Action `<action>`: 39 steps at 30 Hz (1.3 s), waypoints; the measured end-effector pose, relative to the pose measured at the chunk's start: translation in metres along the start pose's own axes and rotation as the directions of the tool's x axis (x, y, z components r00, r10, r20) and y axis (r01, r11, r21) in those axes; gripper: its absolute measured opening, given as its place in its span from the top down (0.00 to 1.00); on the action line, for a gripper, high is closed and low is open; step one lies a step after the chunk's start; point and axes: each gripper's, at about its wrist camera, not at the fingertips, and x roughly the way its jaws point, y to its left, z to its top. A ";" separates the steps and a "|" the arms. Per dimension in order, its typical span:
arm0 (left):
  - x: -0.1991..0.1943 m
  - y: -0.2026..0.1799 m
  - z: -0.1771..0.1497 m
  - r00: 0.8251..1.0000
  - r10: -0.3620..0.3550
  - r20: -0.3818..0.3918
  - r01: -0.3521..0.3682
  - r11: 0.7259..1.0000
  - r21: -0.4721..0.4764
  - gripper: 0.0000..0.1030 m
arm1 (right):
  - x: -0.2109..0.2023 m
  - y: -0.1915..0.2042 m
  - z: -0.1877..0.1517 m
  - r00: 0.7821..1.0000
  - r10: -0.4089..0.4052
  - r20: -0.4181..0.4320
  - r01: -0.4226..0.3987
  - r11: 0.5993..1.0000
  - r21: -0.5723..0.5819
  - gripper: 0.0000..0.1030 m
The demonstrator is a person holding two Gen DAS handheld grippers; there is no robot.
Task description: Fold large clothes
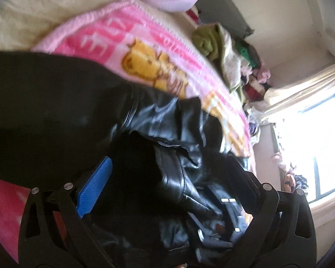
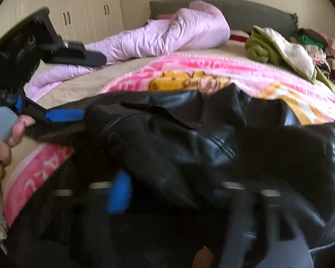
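Observation:
A large black leather jacket (image 2: 189,147) lies bunched on a pink cartoon blanket (image 2: 212,73) on the bed; it also fills the left wrist view (image 1: 163,138). My left gripper (image 1: 167,174) has its jaws wide apart with jacket folds between them; its blue pad (image 1: 93,189) shows at the left. In the right wrist view the left gripper (image 2: 62,117) reaches in from the left at the jacket's edge. My right gripper (image 2: 167,192) is blurred and low over the jacket; one blue pad (image 2: 119,192) shows, the other finger is covered by leather.
A lilac quilt (image 2: 167,33) lies at the head of the bed by a grey headboard (image 2: 256,11). A pile of mixed clothes (image 2: 290,49) sits at the far right. White cupboards (image 2: 78,11) stand behind. A bright window (image 1: 312,145) is at the right.

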 end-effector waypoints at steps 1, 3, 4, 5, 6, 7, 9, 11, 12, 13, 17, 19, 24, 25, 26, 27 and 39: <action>0.004 0.002 -0.002 1.000 0.021 -0.010 -0.021 1.000 0.000 0.09 | -0.007 -0.001 -0.003 0.999 0.038 0.004 -0.038 0.999 0.015 0.08; 0.015 0.005 -0.008 0.997 0.069 -0.029 -0.068 0.998 0.008 0.09 | -0.019 0.003 -0.009 0.999 0.049 -0.016 -0.048 0.999 0.018 0.07; 0.020 0.007 -0.011 0.996 0.085 -0.039 -0.084 0.996 0.012 0.09 | -0.027 0.002 -0.012 0.998 0.059 -0.014 -0.058 0.998 0.023 0.07; 0.024 0.007 -0.013 0.994 0.103 -0.044 -0.102 0.995 0.020 0.09 | -0.038 0.002 -0.016 0.997 0.073 -0.006 -0.073 0.997 0.031 0.07; 0.029 0.004 -0.015 0.990 0.134 -0.045 -0.132 0.990 0.042 0.09 | -0.048 0.000 -0.019 0.997 0.081 0.001 -0.081 0.996 0.040 0.06; 0.033 0.003 -0.016 0.987 0.154 -0.043 -0.151 0.987 0.058 0.09 | -0.058 -0.004 -0.023 0.997 0.081 0.010 -0.082 0.995 0.052 0.06; 0.037 -0.002 -0.018 0.984 0.177 -0.032 -0.174 0.981 0.080 0.09 | -0.075 -0.014 -0.030 0.997 0.064 0.031 -0.066 0.995 0.078 0.06; 0.039 -0.007 -0.018 0.986 0.165 -0.021 -0.162 0.982 0.095 0.11 | -0.088 -0.023 -0.035 0.999 0.036 0.039 -0.040 0.994 0.105 0.06; 0.039 -0.011 -0.020 0.989 0.146 -0.015 -0.144 0.984 0.106 0.16 | -0.097 -0.030 -0.040 0.999 0.022 0.045 -0.028 0.992 0.125 0.06; 0.040 -0.016 -0.021 0.987 0.158 -0.004 -0.157 0.980 0.124 0.18 | -0.103 -0.034 -0.043 0.999 0.013 0.047 -0.020 0.990 0.139 0.06; 0.034 -0.037 -0.029 0.979 0.192 0.072 -0.204 0.955 0.214 0.58 | -0.126 -0.059 -0.058 0.998 -0.020 0.056 0.009 0.980 0.201 0.06; 0.026 -0.047 -0.031 0.974 0.190 0.120 -0.215 0.945 0.248 0.89 | -0.136 -0.071 -0.062 0.998 -0.041 0.057 0.027 0.973 0.231 0.07; -0.006 -0.077 -0.027 0.981 0.039 0.191 -0.098 0.946 0.308 1.00 | -0.159 -0.097 -0.064 0.994 -0.091 0.065 0.068 0.953 0.297 0.22; -0.017 -0.086 -0.027 0.978 0.001 0.209 -0.070 0.943 0.324 1.00 | -0.163 -0.101 -0.064 0.992 -0.100 0.073 0.073 0.949 0.306 0.23; -0.023 -0.096 -0.026 0.974 -0.023 0.224 -0.056 0.939 0.340 1.00 | -0.168 -0.105 -0.063 0.991 -0.108 0.083 0.077 0.945 0.317 0.24; -0.030 -0.102 -0.025 0.970 -0.041 0.240 -0.048 0.935 0.353 1.00 | -0.173 -0.110 -0.061 0.989 -0.117 0.093 0.080 0.940 0.332 0.25; -0.029 -0.058 -0.033 0.952 0.111 0.285 -0.219 0.899 0.381 1.00 | -0.166 -0.169 -0.036 0.964 -0.257 0.063 0.204 0.873 0.442 0.34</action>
